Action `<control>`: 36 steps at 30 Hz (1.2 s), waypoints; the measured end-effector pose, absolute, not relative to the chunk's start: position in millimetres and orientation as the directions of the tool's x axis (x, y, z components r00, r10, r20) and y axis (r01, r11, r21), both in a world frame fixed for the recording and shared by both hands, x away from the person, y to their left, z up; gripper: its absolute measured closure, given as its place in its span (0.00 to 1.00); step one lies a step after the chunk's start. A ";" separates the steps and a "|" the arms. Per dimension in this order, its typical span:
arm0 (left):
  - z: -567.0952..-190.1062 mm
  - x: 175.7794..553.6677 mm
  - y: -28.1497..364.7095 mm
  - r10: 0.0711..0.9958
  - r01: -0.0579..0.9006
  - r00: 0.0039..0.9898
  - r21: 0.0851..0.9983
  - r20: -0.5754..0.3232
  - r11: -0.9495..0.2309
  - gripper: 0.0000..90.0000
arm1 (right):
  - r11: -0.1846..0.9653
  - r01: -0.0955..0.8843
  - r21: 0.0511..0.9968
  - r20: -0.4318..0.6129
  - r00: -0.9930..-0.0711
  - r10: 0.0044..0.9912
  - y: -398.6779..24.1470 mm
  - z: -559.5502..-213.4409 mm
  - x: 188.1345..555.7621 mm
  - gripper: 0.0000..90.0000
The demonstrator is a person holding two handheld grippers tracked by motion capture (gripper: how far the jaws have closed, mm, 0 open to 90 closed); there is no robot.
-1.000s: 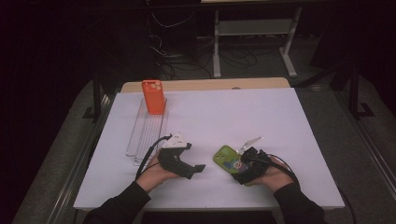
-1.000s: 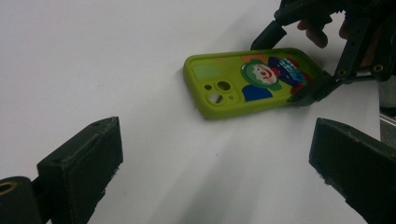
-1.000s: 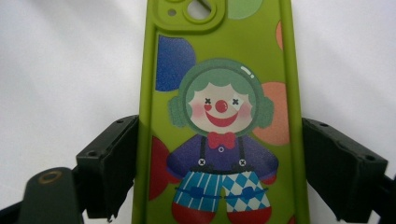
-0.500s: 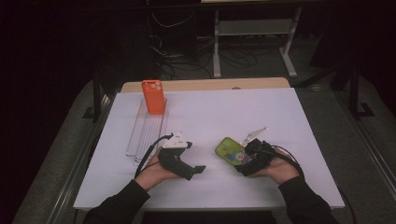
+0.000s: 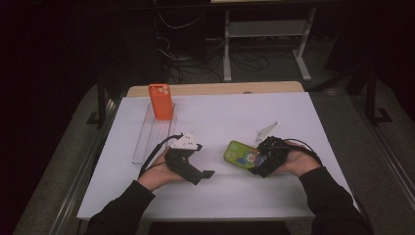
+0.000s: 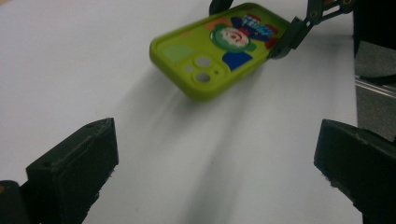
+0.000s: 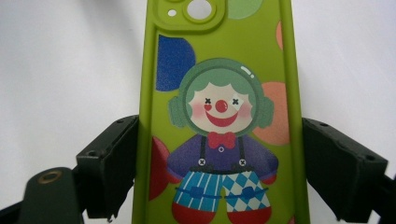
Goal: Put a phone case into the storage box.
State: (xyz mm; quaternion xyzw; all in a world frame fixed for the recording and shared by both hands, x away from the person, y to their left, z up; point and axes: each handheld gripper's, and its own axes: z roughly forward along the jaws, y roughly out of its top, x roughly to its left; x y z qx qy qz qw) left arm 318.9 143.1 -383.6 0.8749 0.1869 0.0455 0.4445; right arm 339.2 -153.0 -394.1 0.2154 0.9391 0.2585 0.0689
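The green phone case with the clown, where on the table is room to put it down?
Bare white table lies between the orange case and the green case, and along the far right edge. It is crowded near the clear rack and the left tool.

Both forearms wear dark long sleeves point(image 5: 125, 208) that end at the wrists. The left gripper point(image 5: 208, 174) is a black, blocky body with a white and grey three-cornered plate on top and a black cable looping out behind it. Its own view shows two matte black, squared jaw blocks with small round holes. The right gripper point(image 5: 254, 164) is black as well, with a pale plate above and a thin black cable curling behind. A brass-coloured ring, perhaps a screw insert, sits beside its left jaw.
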 end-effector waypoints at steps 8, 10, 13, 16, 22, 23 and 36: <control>-372.1 330.5 134.7 0.249 0.197 0.967 0.774 -0.052 -0.602 0.00 | 0.832 0.218 0.511 -0.024 -0.963 0.267 -136.1 -385.7 346.3 0.17; -370.8 331.5 132.2 0.221 0.164 0.975 0.768 -0.030 -0.619 0.00 | 0.841 0.179 0.510 -0.027 -0.974 0.224 -130.0 -382.7 346.1 0.17; -369.3 333.6 129.5 0.192 0.145 0.981 0.761 -0.028 -0.632 0.00 | 0.853 0.140 0.503 -0.020 -0.985 0.174 -121.4 -378.8 344.9 0.17; -371.1 335.5 126.6 0.161 0.115 0.987 0.736 -0.008 -0.667 0.00 | 0.860 0.112 0.498 -0.017 -0.990 0.138 -112.6 -376.1 343.3 0.17; -375.5 334.1 122.7 0.084 0.074 0.996 0.720 -0.023 -0.690 0.00 | 0.872 0.067 0.485 -0.002 -0.997 0.078 -94.1 -376.7 339.7 0.17; -376.7 332.9 122.1 0.071 0.066 0.997 0.713 -0.023 -0.698 0.00 | 0.874 0.058 0.483 0.002 -0.998 0.065 -91.1 -376.6 338.6 0.17; -386.6 326.7 118.4 0.023 0.041 0.999 0.684 -0.036 -0.729 0.06 | 0.861 0.008 0.509 -0.023 -0.999 0.023 -78.5 -365.5 328.0 0.17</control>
